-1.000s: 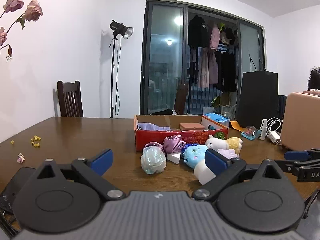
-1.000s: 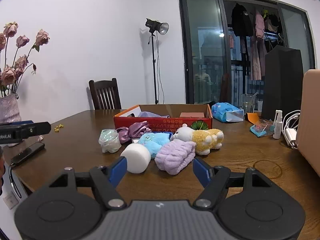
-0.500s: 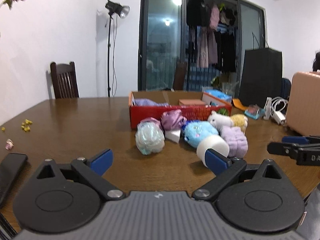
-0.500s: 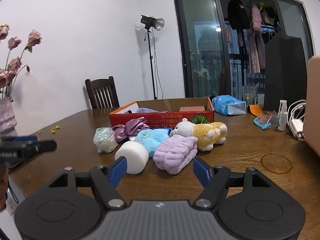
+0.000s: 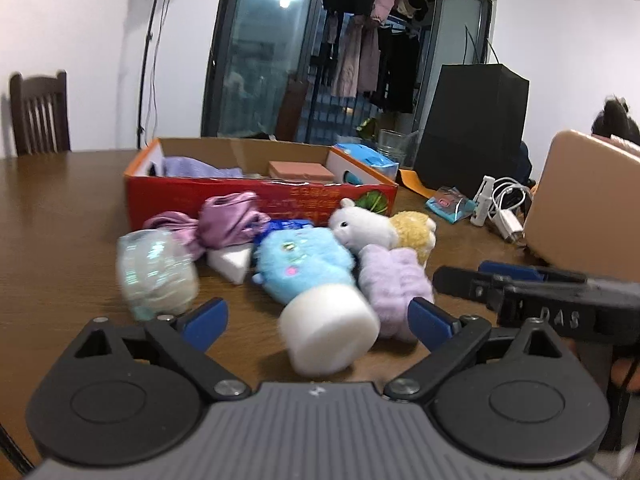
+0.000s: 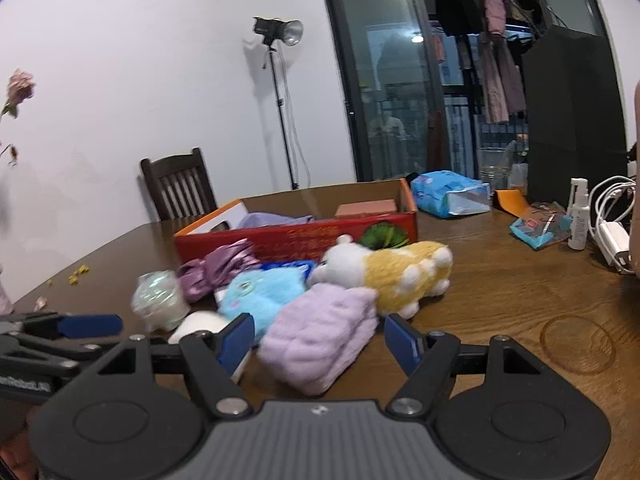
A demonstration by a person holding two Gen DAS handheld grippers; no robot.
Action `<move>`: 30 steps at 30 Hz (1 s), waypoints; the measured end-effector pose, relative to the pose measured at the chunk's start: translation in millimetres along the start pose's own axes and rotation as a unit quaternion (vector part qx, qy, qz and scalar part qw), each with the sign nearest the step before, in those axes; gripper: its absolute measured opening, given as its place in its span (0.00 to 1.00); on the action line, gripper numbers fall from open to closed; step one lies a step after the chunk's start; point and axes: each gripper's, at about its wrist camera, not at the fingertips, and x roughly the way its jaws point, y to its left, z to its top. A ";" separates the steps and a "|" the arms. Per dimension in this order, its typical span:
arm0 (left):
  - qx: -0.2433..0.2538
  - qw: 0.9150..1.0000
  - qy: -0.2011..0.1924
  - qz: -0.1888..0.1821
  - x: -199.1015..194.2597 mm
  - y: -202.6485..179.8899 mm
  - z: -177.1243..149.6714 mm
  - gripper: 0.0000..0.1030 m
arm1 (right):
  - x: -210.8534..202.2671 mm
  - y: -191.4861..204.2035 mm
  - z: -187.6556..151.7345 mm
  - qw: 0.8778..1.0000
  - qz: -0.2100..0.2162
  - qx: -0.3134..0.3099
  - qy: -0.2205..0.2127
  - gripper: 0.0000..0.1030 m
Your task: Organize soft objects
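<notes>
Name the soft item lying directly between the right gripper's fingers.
The folded lilac towel. It alone lies in front of the open right gripper; the white foam roll sits further left.

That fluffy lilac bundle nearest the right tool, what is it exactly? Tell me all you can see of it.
The fluffy lilac folded cloth looks like plush fleece, ribbed into soft rolls and folded into a thick pad. It lies flat on the brown wooden table, in front of the red cardboard box. It leans against the blue plush toy and the white-and-yellow plush animal. The right gripper has its jaws open to either side of it, not pressing it.
</notes>
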 end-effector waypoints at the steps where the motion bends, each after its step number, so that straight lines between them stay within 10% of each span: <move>1: -0.006 1.000 -0.001 -0.002 7.6 0.1 4.1 0.93 | 2.0 -3.0 1.4 1.000 -0.002 0.002 0.002 0.69; 5: -0.004 1.000 0.025 0.003 29.6 2.0 10.3 0.56 | 11.8 -13.7 5.8 1.000 -0.010 0.009 0.009 0.69; 14: -0.025 0.998 0.046 -0.029 -6.3 6.5 -24.3 0.64 | 39.0 -10.0 -0.6 0.998 0.033 0.032 0.042 0.69; 21: -0.013 0.998 0.064 -0.024 4.9 3.8 -29.2 0.78 | 55.3 -3.5 -5.0 0.995 0.054 0.049 0.070 0.30; 30: 0.000 0.999 0.040 0.009 0.5 8.6 -24.3 0.58 | 3.8 -6.3 -12.7 0.989 0.093 0.074 0.083 0.20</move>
